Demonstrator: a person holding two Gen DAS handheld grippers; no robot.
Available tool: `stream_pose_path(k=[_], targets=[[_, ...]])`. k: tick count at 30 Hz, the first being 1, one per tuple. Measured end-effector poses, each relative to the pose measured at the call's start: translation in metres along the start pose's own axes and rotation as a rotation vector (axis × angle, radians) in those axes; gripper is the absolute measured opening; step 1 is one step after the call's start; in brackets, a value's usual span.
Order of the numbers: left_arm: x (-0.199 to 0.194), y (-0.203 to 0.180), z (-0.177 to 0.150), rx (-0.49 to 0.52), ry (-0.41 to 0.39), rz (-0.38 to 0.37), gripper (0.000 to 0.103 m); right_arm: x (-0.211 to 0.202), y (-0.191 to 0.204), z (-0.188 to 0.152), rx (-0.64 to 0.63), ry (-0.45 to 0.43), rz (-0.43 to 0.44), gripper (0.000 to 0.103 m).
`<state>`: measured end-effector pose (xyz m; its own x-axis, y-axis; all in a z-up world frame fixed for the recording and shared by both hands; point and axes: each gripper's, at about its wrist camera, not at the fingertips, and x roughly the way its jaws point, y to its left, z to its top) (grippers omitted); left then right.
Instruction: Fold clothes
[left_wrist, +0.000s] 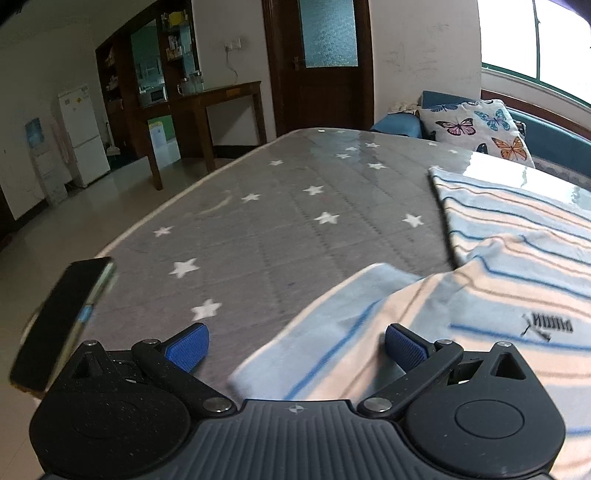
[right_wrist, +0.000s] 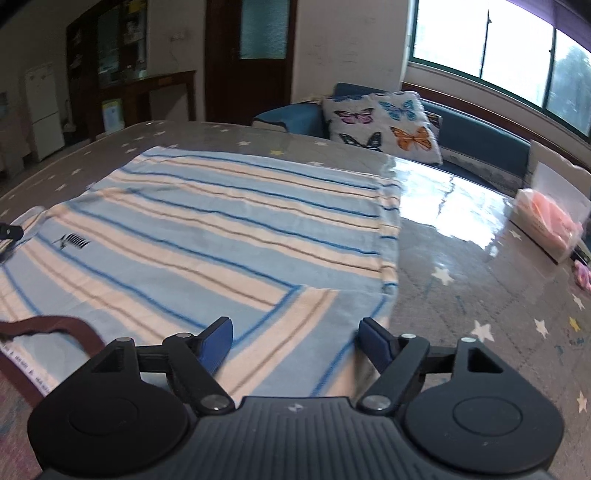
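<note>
Lying spread across the grey star-printed table cover (right_wrist: 461, 295), the striped shirt (right_wrist: 221, 229) in pale blue and peach bands faces up, its small dark logo (right_wrist: 74, 242) showing near the left side and its dark red collar (right_wrist: 55, 325) turned toward the near edge. The right gripper (right_wrist: 295, 338) sits low over the shirt's near right sleeve, its blue pads (right_wrist: 216, 343) spread wide apart with striped cloth between them but nothing pinched. In the left wrist view the left gripper (left_wrist: 295, 345) is likewise released, jaws wide, poised above the near left sleeve (left_wrist: 332, 332), which lies folded over the body of the shirt (left_wrist: 517, 258). A dark phone (left_wrist: 59, 321) rests at the table's near left edge, just beside the left gripper. A butterfly cushion (right_wrist: 384, 125) leans on the blue sofa (right_wrist: 480, 140) beyond the table, and a clear bag of pink items (right_wrist: 550, 221) sits at the far right of the table.
</note>
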<state>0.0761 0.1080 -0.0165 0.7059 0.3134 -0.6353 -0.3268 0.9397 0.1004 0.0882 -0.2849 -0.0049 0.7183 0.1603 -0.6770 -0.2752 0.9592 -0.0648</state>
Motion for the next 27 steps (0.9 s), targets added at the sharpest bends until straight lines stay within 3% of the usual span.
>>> stream_pose_path(k=[7, 19, 27], targets=[[-0.022, 0.010, -0.022, 0.053, -0.009, -0.026, 0.103, -0.006, 0.034, 0.009, -0.080, -0.018, 0.064, 0.090], [-0.037, 0.044, -0.041, -0.032, 0.020, -0.045, 0.103, 0.010, 0.140, 0.026, -0.307, -0.008, 0.261, 0.090], [-0.038, 0.053, -0.039, -0.059, 0.027, -0.114, 0.087, 0.013, 0.187, 0.022, -0.421, 0.017, 0.326, 0.090]])
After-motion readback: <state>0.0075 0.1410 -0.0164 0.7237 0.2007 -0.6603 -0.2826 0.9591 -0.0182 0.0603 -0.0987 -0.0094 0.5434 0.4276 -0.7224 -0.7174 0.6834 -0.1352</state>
